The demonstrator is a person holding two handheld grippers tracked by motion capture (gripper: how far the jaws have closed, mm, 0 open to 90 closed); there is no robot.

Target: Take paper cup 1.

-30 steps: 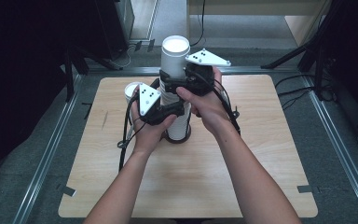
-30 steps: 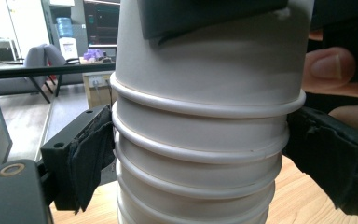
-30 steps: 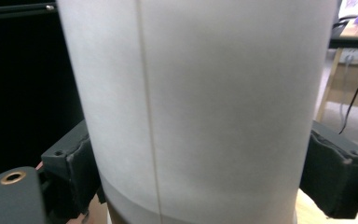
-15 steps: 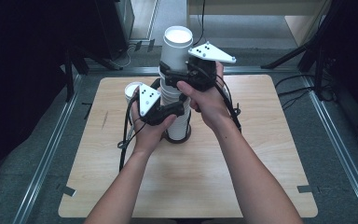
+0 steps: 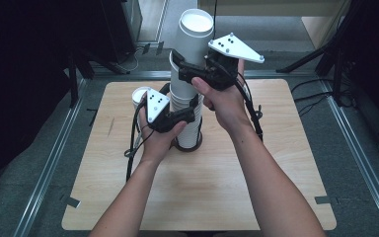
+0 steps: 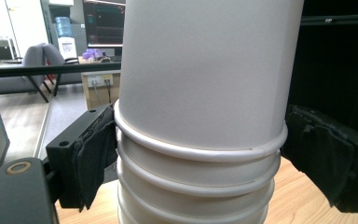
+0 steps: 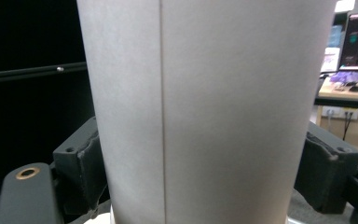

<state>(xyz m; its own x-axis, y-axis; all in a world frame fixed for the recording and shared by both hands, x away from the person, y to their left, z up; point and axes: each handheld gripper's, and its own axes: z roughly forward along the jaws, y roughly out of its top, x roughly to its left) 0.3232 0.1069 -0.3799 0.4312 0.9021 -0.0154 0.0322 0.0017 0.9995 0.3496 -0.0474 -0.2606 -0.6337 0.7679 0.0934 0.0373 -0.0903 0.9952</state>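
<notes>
A tall stack of white paper cups [image 5: 190, 131] stands in the middle of the wooden table [image 5: 202, 192]. My left gripper [image 5: 190, 112] is shut on the stack low down, and its jaws have just closed a little further. In the left gripper view its pads [image 6: 93, 154] press below the rolled rims of the stack [image 6: 200, 182]. My right gripper [image 5: 191, 66] grips the top cup [image 5: 193, 37] higher up. Its jaws have just closed further on this cup, which is raised partly out of the stack. The right gripper view has the cup wall [image 7: 214, 112] squeezed between both pads [image 7: 86, 172].
A single white cup [image 5: 139, 96] stands on the table just left of the stack, behind my left hand. A dark ring [image 5: 187, 146] lies at the foot of the stack. Metal rails and cables run along the table's sides.
My right gripper has risen with the top cup, which now sticks up higher above the stack. My left hand and the lower stack have stayed in place.
</notes>
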